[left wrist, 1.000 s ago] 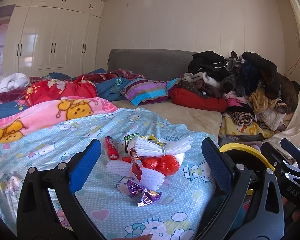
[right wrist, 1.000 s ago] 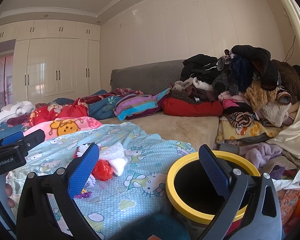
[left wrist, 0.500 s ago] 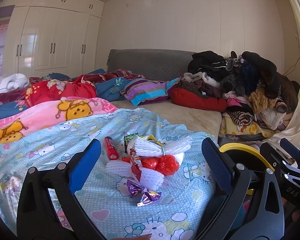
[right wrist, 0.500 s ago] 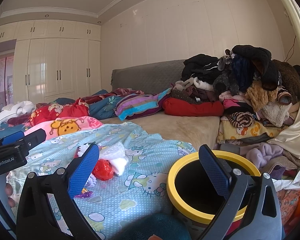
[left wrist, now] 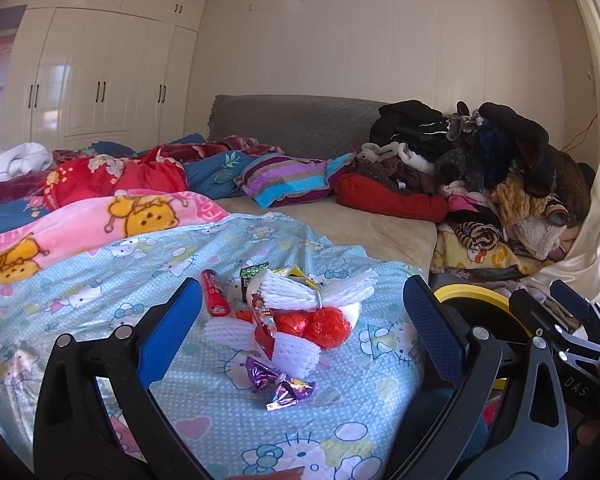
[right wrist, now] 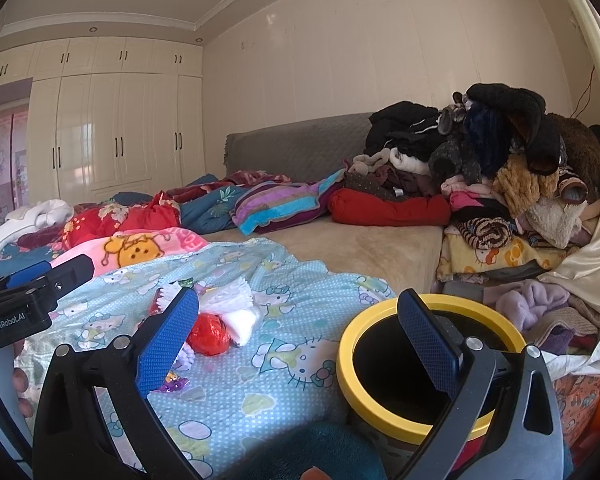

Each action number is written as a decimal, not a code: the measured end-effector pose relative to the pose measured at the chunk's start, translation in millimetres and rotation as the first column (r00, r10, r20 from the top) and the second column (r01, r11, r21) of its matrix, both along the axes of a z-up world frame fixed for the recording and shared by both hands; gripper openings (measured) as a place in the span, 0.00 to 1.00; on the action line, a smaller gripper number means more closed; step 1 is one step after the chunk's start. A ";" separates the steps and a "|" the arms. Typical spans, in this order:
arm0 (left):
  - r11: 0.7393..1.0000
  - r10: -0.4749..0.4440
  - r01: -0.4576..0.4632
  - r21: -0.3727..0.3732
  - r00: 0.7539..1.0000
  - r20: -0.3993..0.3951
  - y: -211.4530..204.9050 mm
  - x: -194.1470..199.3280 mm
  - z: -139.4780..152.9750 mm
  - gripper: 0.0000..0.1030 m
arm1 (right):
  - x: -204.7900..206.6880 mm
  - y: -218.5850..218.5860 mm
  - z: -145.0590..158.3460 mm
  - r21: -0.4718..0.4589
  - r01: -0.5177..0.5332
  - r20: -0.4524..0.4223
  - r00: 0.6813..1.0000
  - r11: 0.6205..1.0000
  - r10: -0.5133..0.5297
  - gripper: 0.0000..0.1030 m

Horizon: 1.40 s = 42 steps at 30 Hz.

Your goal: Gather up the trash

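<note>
A pile of trash lies on the light blue Hello Kitty sheet (left wrist: 100,280): white foam fruit nets (left wrist: 312,290), crumpled red plastic (left wrist: 324,322), a red tube (left wrist: 215,298), a green packet (left wrist: 254,270) and purple candy wrappers (left wrist: 280,384). My left gripper (left wrist: 300,332) is open and empty, just short of the pile. A bin with a yellow rim (right wrist: 380,320) stands beside the bed at the right. My right gripper (right wrist: 296,340) is open and empty, its right finger over the bin's mouth. The pile shows in the right wrist view (right wrist: 216,320) behind the left finger.
Bright blankets (left wrist: 100,216) and a striped pillow (left wrist: 288,180) lie farther back on the bed. A tall heap of clothes (left wrist: 500,176) fills the right side by a cream curtain (left wrist: 596,240). White wardrobes (left wrist: 100,88) line the far wall.
</note>
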<state>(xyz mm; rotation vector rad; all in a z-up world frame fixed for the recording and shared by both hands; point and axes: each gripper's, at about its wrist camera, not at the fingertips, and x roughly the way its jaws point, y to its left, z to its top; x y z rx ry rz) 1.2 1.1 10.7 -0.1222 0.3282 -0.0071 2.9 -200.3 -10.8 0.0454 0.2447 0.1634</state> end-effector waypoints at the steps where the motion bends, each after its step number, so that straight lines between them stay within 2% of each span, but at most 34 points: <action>1: 1.000 -0.003 0.003 -0.006 1.000 -0.002 1.6 1.0 -0.5 0.90 | 0.4 0.9 -1.0 0.004 -0.009 -0.004 1.000 1.000 0.009 0.94; 8: 0.998 0.051 -0.050 -0.046 0.999 0.004 24.6 3.0 -4.8 0.90 | 13.0 7.8 -2.4 0.000 -0.086 -0.049 0.995 0.996 0.086 0.94; 13: 0.990 0.104 -0.104 -0.090 0.995 -0.010 48.7 6.9 -4.9 0.90 | 31.3 25.2 -3.1 -0.006 -0.149 -0.106 0.983 0.989 0.148 0.94; 21: 0.981 0.153 -0.152 -0.119 0.988 -0.007 80.2 8.3 -5.4 0.90 | 57.7 58.8 -0.8 -0.028 -0.237 -0.134 0.964 0.971 0.231 0.94; 27: 0.989 0.080 -0.082 -0.123 0.996 -0.027 90.9 21.2 -7.7 0.90 | 85.3 73.1 -1.3 -0.048 -0.251 -0.153 0.958 0.967 0.241 0.94; 29: 0.990 0.035 -0.041 -0.132 0.998 -0.047 91.3 31.0 -7.8 0.90 | 97.7 72.2 -2.3 -0.035 -0.240 -0.169 0.958 0.970 0.230 0.94; 31: 0.994 -0.002 -0.005 -0.110 0.998 -0.063 86.5 41.0 -8.7 0.90 | 111.5 68.9 -2.3 -0.016 -0.232 -0.184 0.957 0.973 0.225 0.94; 35: 0.993 -0.075 0.063 -0.098 0.990 -0.121 76.3 62.3 -16.9 0.90 | 137.3 63.9 -3.0 0.000 -0.227 -0.221 0.950 0.974 0.222 0.94; 39: 0.993 -0.099 0.084 -0.088 0.980 -0.172 64.4 78.7 -29.6 0.90 | 165.1 59.7 -9.0 0.014 -0.255 -0.275 0.928 0.967 0.249 0.94; 42: 0.987 -0.137 0.114 -0.114 0.965 -0.223 58.4 90.7 -43.6 0.90 | 181.7 61.4 -17.5 0.012 -0.285 -0.325 0.905 0.958 0.273 0.94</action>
